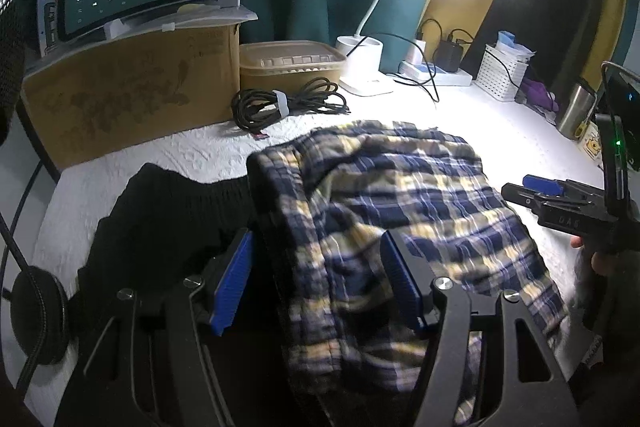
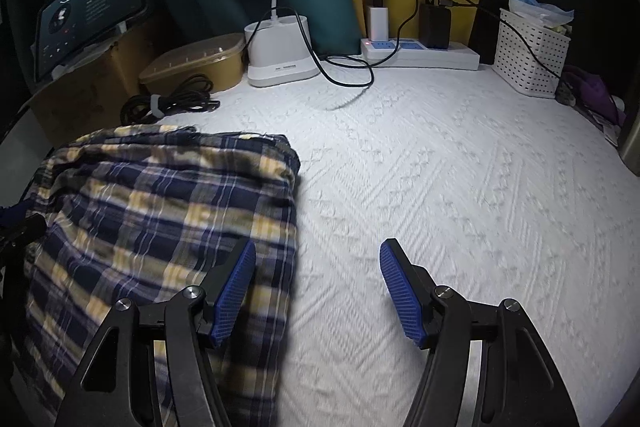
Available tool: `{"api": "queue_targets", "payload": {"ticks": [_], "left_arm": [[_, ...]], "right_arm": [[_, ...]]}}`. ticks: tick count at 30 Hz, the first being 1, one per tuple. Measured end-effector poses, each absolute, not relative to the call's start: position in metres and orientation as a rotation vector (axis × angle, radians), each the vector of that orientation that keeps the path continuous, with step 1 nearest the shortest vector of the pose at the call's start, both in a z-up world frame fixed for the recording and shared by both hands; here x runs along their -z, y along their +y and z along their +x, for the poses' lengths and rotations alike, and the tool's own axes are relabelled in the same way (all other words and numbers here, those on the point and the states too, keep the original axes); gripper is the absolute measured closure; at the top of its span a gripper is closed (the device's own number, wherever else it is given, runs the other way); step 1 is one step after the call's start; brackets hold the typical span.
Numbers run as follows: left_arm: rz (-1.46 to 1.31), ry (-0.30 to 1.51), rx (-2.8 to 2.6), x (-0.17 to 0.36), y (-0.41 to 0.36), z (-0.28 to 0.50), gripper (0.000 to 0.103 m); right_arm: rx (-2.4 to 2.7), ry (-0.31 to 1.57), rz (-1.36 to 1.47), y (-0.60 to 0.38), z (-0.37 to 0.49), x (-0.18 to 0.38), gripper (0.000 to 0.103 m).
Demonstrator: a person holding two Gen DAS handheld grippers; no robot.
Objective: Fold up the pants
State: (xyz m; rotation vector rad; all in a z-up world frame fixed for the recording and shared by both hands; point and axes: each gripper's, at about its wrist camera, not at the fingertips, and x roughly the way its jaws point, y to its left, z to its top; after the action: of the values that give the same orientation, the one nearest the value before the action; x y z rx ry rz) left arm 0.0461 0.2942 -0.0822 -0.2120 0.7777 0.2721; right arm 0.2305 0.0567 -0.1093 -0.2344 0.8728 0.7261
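My folded blue, yellow and white checked cloth pants lie on the bumpy white bed cover; my left gripper hangs over their near left part, fingers wide apart and not pinching, with a black cloth just left. My right gripper is also wide apart with nothing in it, hanging over the pants' right edge and the bare cover. The pants' near end is hidden behind my tools, and the pictures are blurry.

Left gripper and right gripper both agape
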Motion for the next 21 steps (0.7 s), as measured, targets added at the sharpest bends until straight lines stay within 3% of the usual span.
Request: {"api": "queue_targets", "payload": {"ticks": [21], "left_arm": [[-0.191, 0.763, -0.237, 0.08, 0.236, 0.008, 0.038]], "right_arm": [[-0.698, 0.828, -0.212, -0.009, 0.184, 0.088, 0.036]]}}
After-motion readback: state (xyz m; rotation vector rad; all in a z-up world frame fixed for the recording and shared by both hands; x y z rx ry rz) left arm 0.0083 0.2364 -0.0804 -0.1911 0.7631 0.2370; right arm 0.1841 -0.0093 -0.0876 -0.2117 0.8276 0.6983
